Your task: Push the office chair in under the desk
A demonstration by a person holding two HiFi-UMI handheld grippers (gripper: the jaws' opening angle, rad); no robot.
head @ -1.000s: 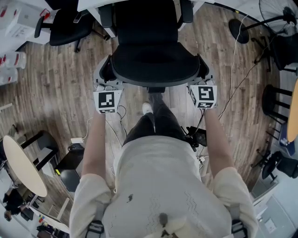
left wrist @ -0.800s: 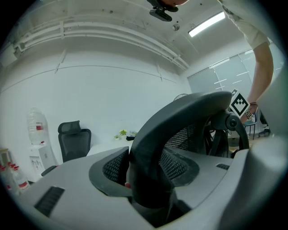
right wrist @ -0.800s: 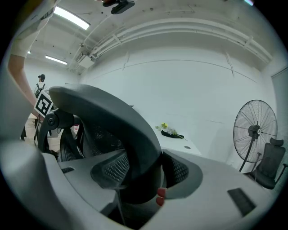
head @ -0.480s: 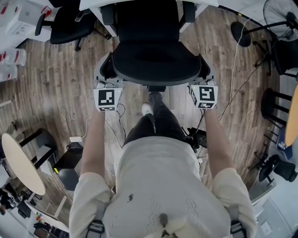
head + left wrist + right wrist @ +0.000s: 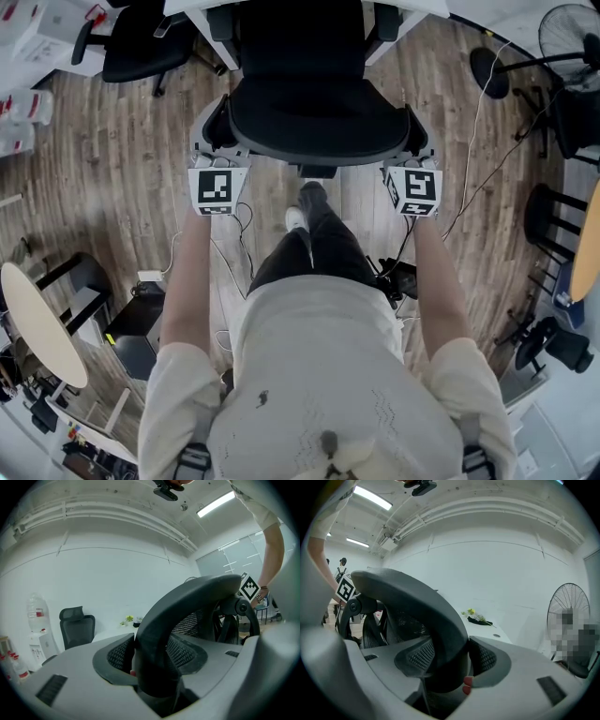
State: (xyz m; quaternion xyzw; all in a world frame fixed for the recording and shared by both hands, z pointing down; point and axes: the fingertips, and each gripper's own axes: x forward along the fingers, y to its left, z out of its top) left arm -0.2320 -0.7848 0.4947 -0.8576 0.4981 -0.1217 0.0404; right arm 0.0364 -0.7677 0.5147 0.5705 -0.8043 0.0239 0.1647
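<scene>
— Seen any shift since a second ago?

— Yes. Found the black mesh office chair [image 5: 319, 122] a little further forward than before, closer in to the white worktop [image 5: 187, 6]. Both marker cubes carried forward with it.

— And standing where now?

— On the wood-plank floor [image 5: 112, 169], front end reaching the worktop's edge and armrests right at it. Backrest on the near side, facing the person, well clear of the worktop.

— Left gripper [image 5: 154, 657]?

— Clenched on the chair's curved dark-grey backrest frame [image 5: 187, 599], with one mesh-faced pad pressed to each side of the bar. Placed at the backrest's left corner in the head view.

— Right gripper [image 5: 450, 660]?

— Same story, mirrored: clamped tight on the frame at the right corner, no gap at either pad. Both arms stretched out straight ahead.

— Anything else around?

— A white shoe [image 5: 295, 217] and a dark-trousered leg stepping in just behind the chair's base. A second black office chair [image 5: 141, 47] off to the upper left, beside the worktop. A black standing fan [image 5: 572, 28] far right, well apart from the chair. A round cream table [image 5: 37, 323] at lower left. Loose cables on the floor near the person's feet.
</scene>
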